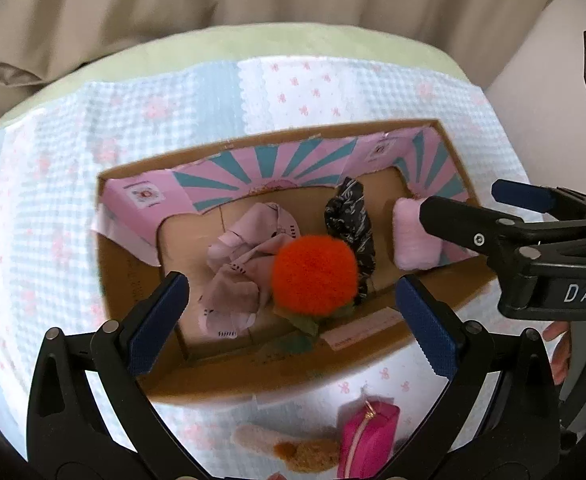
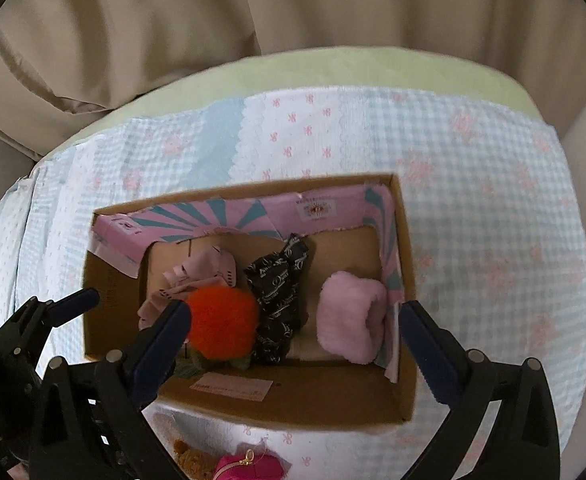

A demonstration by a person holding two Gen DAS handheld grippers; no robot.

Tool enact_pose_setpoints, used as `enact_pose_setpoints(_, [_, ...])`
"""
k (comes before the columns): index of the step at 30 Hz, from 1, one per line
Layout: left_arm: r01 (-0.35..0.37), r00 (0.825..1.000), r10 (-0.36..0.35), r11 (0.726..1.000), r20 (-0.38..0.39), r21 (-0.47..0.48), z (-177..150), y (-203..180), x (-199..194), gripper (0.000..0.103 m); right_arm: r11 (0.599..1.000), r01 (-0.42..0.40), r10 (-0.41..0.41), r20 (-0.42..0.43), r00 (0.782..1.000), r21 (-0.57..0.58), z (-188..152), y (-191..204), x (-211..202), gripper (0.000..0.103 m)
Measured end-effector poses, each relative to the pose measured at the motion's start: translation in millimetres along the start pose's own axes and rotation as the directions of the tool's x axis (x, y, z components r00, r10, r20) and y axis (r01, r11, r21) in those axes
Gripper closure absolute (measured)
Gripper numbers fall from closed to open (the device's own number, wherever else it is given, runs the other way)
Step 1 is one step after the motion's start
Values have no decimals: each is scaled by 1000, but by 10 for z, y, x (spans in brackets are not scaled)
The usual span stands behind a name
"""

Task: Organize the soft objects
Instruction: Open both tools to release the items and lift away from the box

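**Four soft things sit in the box, both grippers wide open**

Four soft things lie inside the cardboard box (image 1: 141,280): a crumpled pink cloth (image 1: 239,268) at the left, an orange pompom (image 1: 315,274) against it, a black patterned scrunchie (image 1: 351,224) just right of the pompom, and a fluffy pink roll (image 1: 413,236) at the right end beside the pink lining. The left gripper (image 1: 293,304) hangs over the pompom with its fingers spread wide, gripping nothing. The right gripper (image 2: 295,328) stands above the box's right half, its fingers just as wide and empty. Near the box's front, on the checked blanket (image 1: 33,208), lie a bright pink zip pouch (image 1: 367,440) and a brown plush toy (image 1: 305,454).
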State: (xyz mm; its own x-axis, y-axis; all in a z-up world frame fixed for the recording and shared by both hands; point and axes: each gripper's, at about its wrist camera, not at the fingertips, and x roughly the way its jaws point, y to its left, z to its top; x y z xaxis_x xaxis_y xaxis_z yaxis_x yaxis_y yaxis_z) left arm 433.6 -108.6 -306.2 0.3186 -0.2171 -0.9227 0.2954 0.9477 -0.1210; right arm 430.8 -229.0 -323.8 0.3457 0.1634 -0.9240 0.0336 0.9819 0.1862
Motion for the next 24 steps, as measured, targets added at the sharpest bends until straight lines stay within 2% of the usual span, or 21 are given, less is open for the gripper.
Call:
enact_pose_setpoints(9, [-27,994,30,999,109,-32,-81,-26,-858,0,999,-11,16,116,993,-43,-43,199,-854,0])
enact_pose_setpoints(13, [-33,985,44,997,168,-69,-201,-10,-1344,0,996,18,-3,171,985,-82,-172,331,-1274,0])
enact_pose_setpoints(16, [-41,974,61,994,217,-99,-365,-9,-1724,0,995,27,-6,202,979,-98,-313,413,-1590,0])
enact_pose_setpoints(21, [-49,957,86,989,277,-138,-730,-29,-2259,0,996,-11,33,249,968,-91,-633,461,-2121,0])
enact_pose_setpoints(24, [-58,948,106,985,299,-164,-993,-49,-2536,0,995,48,-20,287,958,-90,-850,532,-2374,0])
